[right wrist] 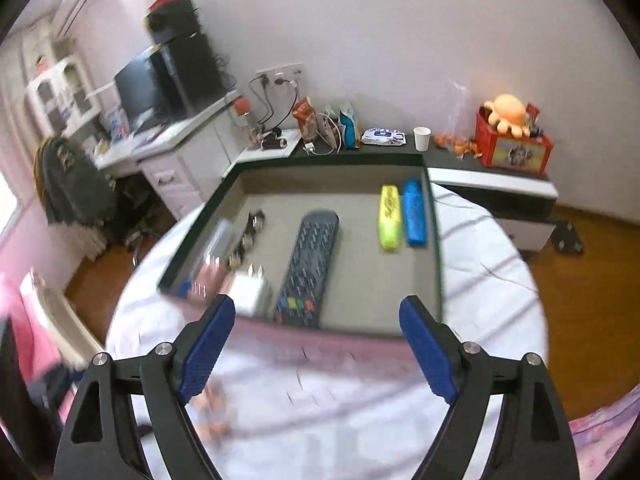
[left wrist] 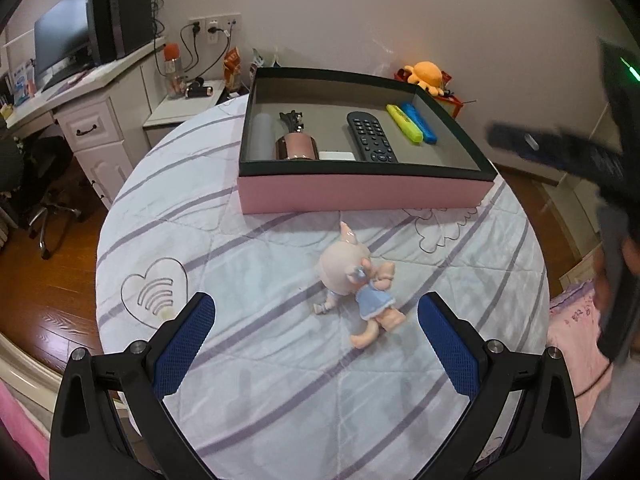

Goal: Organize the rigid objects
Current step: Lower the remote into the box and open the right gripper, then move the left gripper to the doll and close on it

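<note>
My right gripper (right wrist: pixel 316 344) and left gripper (left wrist: pixel 316 336) gape empty — the doll (left wrist: pixel 362 284) awaits boxing beside the pink box (left wrist: pixel 360 196).

No text can be read for certain. The white wipes packet (right wrist: pixel 384 136) on the dark shelf bears dark lettering too blurred to make out, and the black remote control (left wrist: pixel 370 136) in the pink box carries button marks too small to read.

Pale walls, wooden floor (left wrist: pixel 44 300), a white desk (left wrist: pixel 86 92) bearing a dark monitor (left wrist: pixel 62 40).
</note>
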